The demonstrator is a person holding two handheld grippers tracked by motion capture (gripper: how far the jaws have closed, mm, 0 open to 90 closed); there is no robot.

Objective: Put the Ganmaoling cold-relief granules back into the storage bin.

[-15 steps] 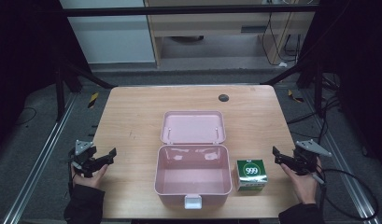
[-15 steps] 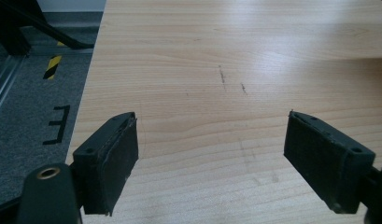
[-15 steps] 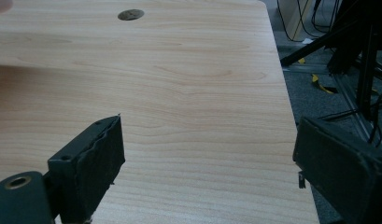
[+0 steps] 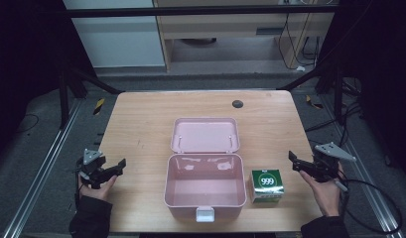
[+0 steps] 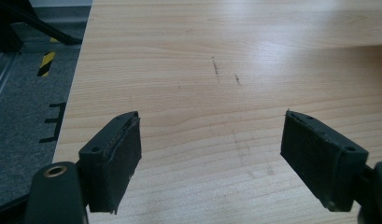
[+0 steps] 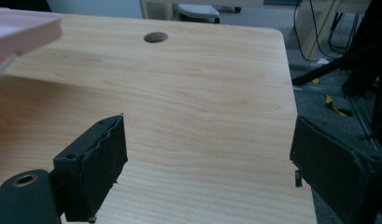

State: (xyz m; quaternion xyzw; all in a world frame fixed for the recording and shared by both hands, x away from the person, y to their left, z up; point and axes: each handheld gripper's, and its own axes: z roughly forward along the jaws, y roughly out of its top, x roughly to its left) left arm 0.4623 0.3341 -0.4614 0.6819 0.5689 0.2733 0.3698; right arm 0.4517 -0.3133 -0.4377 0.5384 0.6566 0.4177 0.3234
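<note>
A pink box (image 4: 205,198) stands open in the middle of the table, with nothing inside it. Its lid (image 4: 205,135) lies back flat behind it. Just right of the box stands a small green and white carton (image 4: 266,186) marked 999. My left gripper (image 4: 118,166) is held at the table's left edge, apart from the box. Its jaws are wide open over bare wood, as the left gripper view (image 5: 212,140) shows. My right gripper (image 4: 295,161) hovers at the right edge, a short way right of the carton. It is open too (image 6: 207,149).
The wooden table (image 4: 141,124) has a round cable hole (image 4: 237,104) near its far edge, also seen from the right gripper (image 6: 156,37). A corner of the pink lid (image 6: 20,28) shows at that view's top left. Dark floor, metal rails and frame legs surround the table.
</note>
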